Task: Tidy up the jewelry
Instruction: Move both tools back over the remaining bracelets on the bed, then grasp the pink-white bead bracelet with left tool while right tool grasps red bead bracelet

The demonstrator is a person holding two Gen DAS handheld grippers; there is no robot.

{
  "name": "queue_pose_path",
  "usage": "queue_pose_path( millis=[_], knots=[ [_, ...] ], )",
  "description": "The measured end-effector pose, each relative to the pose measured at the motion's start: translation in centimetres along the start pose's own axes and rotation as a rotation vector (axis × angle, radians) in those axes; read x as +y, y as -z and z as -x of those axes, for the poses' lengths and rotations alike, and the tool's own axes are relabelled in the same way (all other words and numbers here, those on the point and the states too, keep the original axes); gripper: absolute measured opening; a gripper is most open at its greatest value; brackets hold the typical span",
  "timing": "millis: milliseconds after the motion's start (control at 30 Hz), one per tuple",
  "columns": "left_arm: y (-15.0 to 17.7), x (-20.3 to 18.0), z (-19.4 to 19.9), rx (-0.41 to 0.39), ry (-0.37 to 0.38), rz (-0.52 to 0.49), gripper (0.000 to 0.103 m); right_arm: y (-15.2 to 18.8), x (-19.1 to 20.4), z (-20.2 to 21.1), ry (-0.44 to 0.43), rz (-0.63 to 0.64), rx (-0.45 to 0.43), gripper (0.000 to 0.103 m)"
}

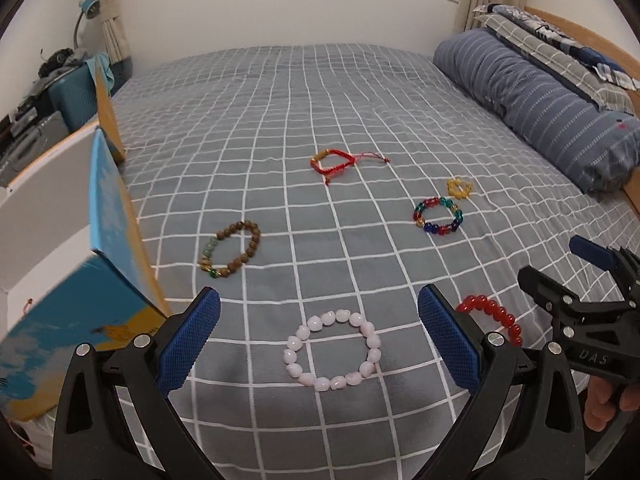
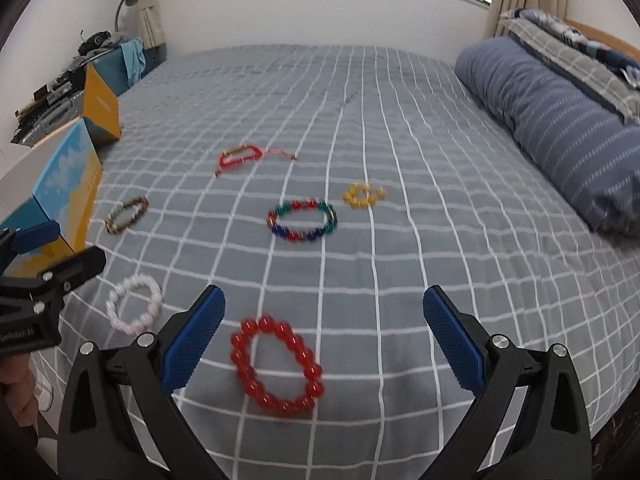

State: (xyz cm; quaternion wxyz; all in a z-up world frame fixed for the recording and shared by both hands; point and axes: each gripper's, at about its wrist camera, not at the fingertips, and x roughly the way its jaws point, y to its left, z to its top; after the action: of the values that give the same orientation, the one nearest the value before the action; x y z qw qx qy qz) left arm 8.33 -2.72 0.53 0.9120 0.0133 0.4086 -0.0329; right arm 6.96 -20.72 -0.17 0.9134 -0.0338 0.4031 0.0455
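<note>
Several bracelets lie on the checked bedspread. A pale pink bead bracelet [image 1: 333, 350] [image 2: 134, 309] lies just ahead of my open left gripper [image 1: 318, 312], between its blue pads. A red bead bracelet [image 2: 276, 366] [image 1: 494, 314] lies ahead of my open right gripper [image 2: 324, 312], nearer its left finger. Farther off are a brown wooden bead bracelet [image 1: 232, 250] [image 2: 127, 215], a red cord bracelet [image 1: 334, 160] [image 2: 240, 156], a multicoloured glass bead bracelet [image 1: 438, 216] [image 2: 303, 220] and a small yellow bead bracelet [image 1: 460, 188] [image 2: 362, 195]. Both grippers are empty.
An open blue-and-yellow box [image 1: 108, 216] [image 2: 66, 184] stands at the bed's left edge. A blue striped pillow [image 1: 540, 100] [image 2: 560, 120] lies along the right side. A cluttered desk with a lamp [image 1: 86, 12] stands at far left. A hand [image 1: 604, 400] holds the right gripper.
</note>
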Motion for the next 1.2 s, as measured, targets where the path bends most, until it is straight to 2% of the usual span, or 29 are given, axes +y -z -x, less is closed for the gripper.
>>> queue_pose_path(
  millis=[133,267,433,900,1033,1100,1167,1200],
  knots=[
    [1.0,0.5,-1.3,0.026,0.009,0.006,0.097,1.3,-0.1,-0.7,-0.005,0.006,0.027,0.095],
    [2.2,1.1,-2.7,0.045,-0.02,0.018,0.097,2.4,0.0,-1.7,0.002,0.014,0.049,0.095],
    [3.1,1.7,-4.1,0.07,-0.017,0.038,0.097,3.0,-0.4,-2.9,0.007,0.001,0.08,0.091],
    [4.1,2.3,-6.7,0.123,-0.018,0.059,0.095,4.1,-0.9,-5.1,-0.026,-0.026,0.171,0.06],
    [4.2,2.3,-6.8,0.141,-0.022,0.054,0.082,4.2,-1.0,-5.0,-0.038,-0.029,0.178,0.049],
    [4.1,2.2,-6.7,0.153,-0.019,0.047,0.074,4.2,-1.0,-4.8,-0.045,-0.027,0.181,0.039],
    [4.0,2.1,-6.6,0.159,-0.015,0.047,0.06,4.2,-1.0,-4.7,-0.05,-0.024,0.183,0.032],
    [4.0,2.1,-6.6,0.163,-0.013,0.047,0.057,4.2,-1.0,-4.6,-0.048,-0.021,0.183,0.028]
  ],
)
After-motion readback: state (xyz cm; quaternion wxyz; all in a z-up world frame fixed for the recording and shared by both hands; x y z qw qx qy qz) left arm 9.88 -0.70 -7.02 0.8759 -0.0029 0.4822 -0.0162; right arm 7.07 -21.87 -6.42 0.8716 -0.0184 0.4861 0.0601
